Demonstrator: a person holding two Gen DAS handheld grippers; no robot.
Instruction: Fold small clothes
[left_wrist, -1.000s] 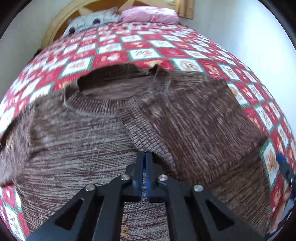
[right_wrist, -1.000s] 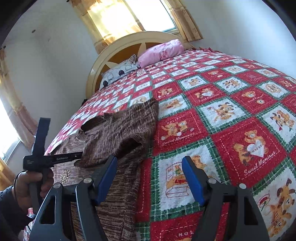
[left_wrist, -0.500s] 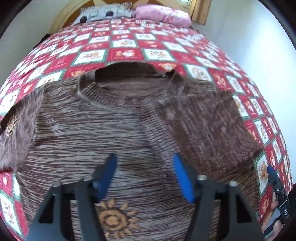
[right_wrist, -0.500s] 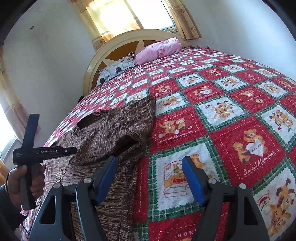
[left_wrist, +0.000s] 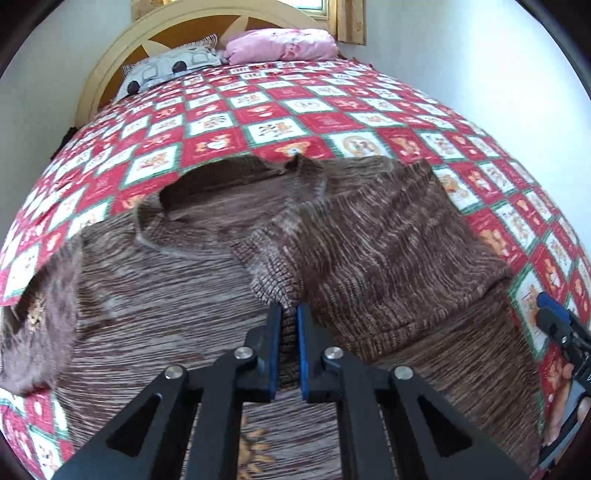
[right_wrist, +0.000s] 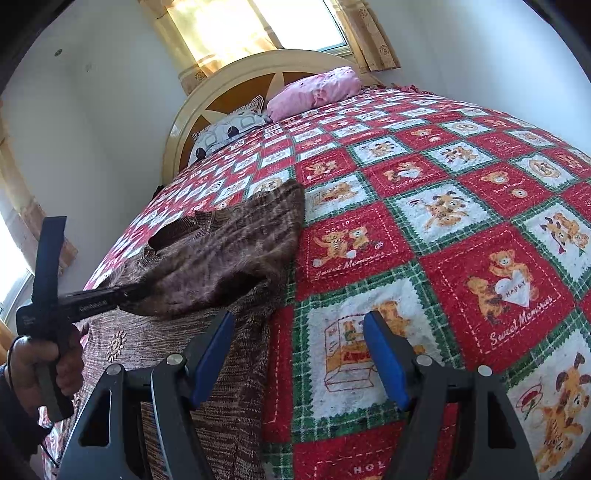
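A small brown knitted sweater (left_wrist: 155, 295) lies flat on the bed, neck toward the headboard. Its right sleeve (left_wrist: 369, 243) is folded in across the chest. My left gripper (left_wrist: 289, 314) is shut on the ribbed cuff (left_wrist: 275, 282) of that sleeve, over the middle of the chest. In the right wrist view the sweater (right_wrist: 221, 258) lies at the left, with the left gripper (right_wrist: 122, 293) pinching the sleeve there. My right gripper (right_wrist: 299, 350) is open and empty, above the sweater's right edge and the quilt. It shows at the right edge of the left wrist view (left_wrist: 554, 314).
A red, white and green teddy-bear quilt (right_wrist: 443, 240) covers the bed. A pink pillow (left_wrist: 280, 46) and a patterned grey pillow (left_wrist: 170, 70) lie at the rounded headboard (right_wrist: 229, 85). White walls flank the bed, and a curtained window (right_wrist: 258, 26) is behind.
My left gripper was shut, opened above the chest half a second ago, and is shut again on the sleeve cuff. The right gripper stayed open and shifted slightly.
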